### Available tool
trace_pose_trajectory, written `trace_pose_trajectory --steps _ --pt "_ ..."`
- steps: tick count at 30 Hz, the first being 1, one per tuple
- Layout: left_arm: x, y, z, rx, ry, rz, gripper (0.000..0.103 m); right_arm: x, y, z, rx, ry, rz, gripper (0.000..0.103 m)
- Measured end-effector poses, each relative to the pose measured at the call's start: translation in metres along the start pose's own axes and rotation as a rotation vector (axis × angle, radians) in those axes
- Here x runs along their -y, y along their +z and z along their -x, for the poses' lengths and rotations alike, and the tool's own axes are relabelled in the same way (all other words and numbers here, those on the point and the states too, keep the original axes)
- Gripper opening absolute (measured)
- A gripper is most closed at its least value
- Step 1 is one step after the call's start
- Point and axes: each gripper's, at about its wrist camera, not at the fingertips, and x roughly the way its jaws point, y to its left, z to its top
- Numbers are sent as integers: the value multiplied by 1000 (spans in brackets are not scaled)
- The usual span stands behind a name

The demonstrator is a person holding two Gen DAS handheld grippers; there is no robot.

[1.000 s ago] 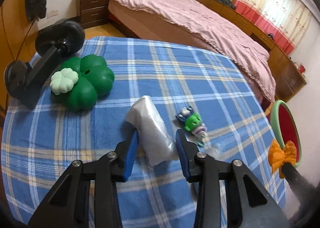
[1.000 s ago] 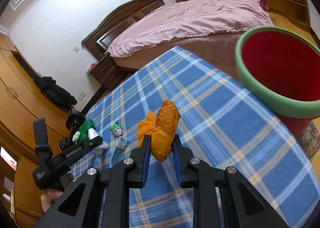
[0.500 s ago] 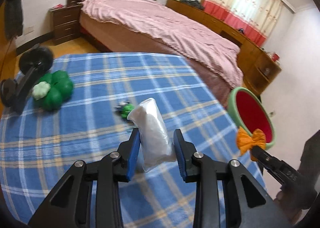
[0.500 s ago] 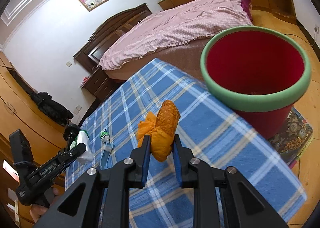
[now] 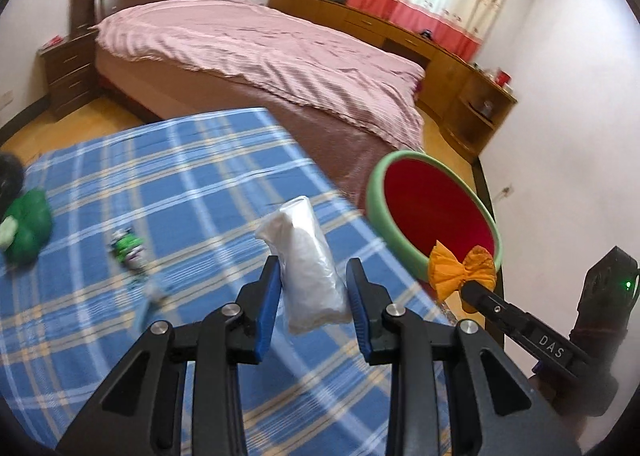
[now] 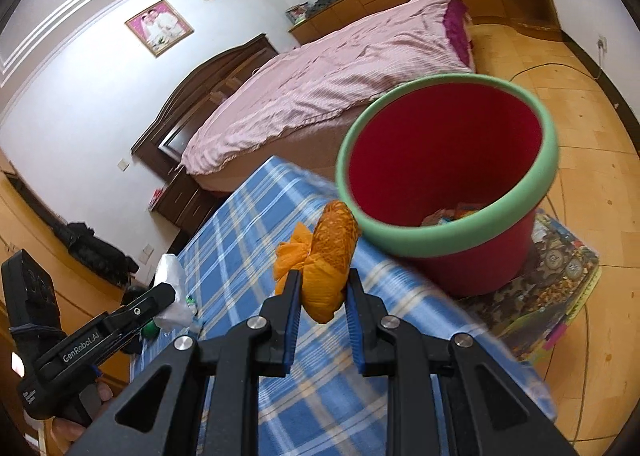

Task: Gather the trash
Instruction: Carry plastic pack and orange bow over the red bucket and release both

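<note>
1. Orange wrapper (image 6: 326,256) was pinched in the right gripper (image 6: 320,288), jaws narrow on its lower part, bunched end sticking out left; it hung over the right edge of the table, just short of the bin's near-left rim
2. White plastic bag (image 5: 308,268) was held in the left gripper (image 5: 314,288), jaws closed in on its sides, top poking up past the fingers; over the plaid cloth, left of the bin
3. Red bin (image 6: 448,176) with green rim sat on the floor to the right of the table, on a patterned mat (image 6: 560,284); some trash already visible at its bottom
4. Step in hand, as judged: carry both pieces over the bin mouth and drop. Right one goes first since it was nearest
5. To do it well: get the wrapper fully past the green rim before opening, since a release at the rim would likely land it on the cloth or floor. Keep the left grip firm, the bag looked slippery and loosely filled
6. Bring the grippers in one after the other so they don't knock over the opening
7. On the blue plaid tablecloth (image 5: 180,176) a small green toy (image 5: 127,244) and a green clover-shaped thing (image 5: 28,224) lay far left, blurred; whether they count as trash I can't tell
</note>
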Motion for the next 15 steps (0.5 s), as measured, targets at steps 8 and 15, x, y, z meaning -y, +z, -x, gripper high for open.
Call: trace_pose_trajectory --steps 8,15 --pt "55 16 -39 -50 -49 -116 33 33 27 11 58 -40 -43 24" --pt "93 25 -76 -88 -72 -185 33 60 47 5 68 -83 -64 24"
